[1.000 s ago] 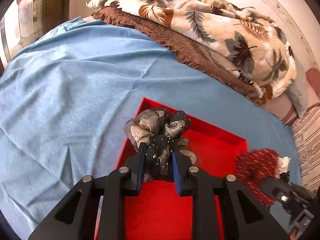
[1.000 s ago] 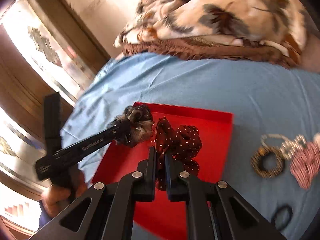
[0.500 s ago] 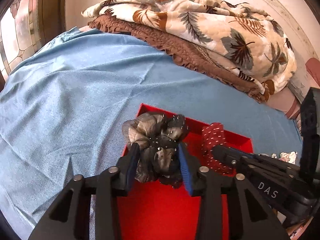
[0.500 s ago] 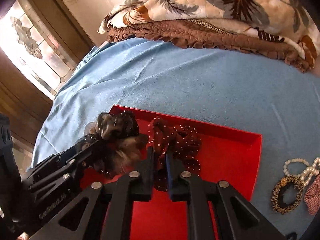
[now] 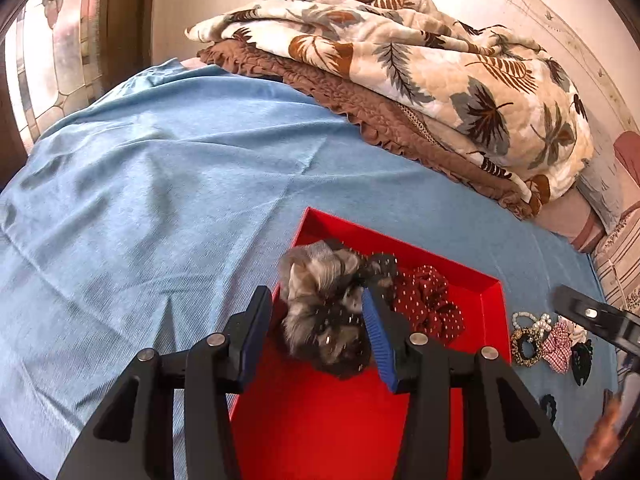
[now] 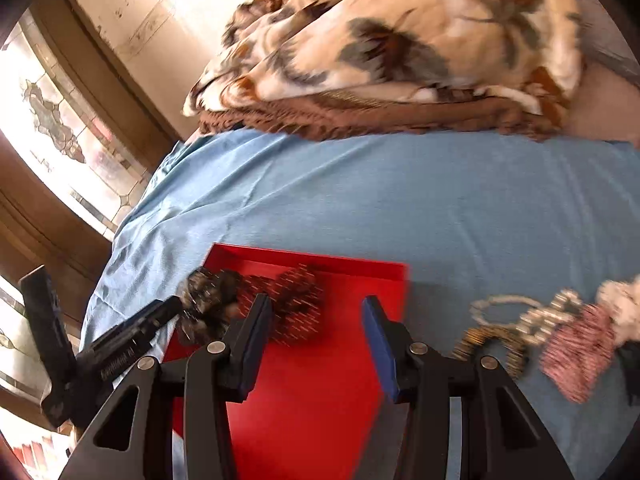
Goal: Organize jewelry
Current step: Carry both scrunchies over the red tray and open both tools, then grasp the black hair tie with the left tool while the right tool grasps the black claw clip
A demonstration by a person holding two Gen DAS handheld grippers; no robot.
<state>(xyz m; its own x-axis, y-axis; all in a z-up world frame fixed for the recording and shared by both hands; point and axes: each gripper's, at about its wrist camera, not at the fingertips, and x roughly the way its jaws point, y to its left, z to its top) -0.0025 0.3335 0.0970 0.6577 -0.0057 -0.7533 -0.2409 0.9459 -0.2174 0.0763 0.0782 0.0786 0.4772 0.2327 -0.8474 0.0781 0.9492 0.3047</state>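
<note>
Opening over the red tray (image 5: pixel 486 292), the left gripper (image 5: pixel 316 332) frees the grey scrunchie (image 5: pixel 324 304); lift straight up so the pads don't drag it over the near rim.

Right view: the right gripper (image 6: pixel 316 340) opens, empty, the dotted scrunchie (image 6: pixel 294 304) in the tray; open sheet (image 6: pixel 400 200) beyond.

Your bed (image 5: pixel 168 184), sheeted in blue, is carrying a red tray (image 5: pixel 493 300), folded blankets (image 5: pixel 420 80) at its far side, and bracelets and scrunchies (image 5: pixel 540 336) lying right of the tray.
</note>
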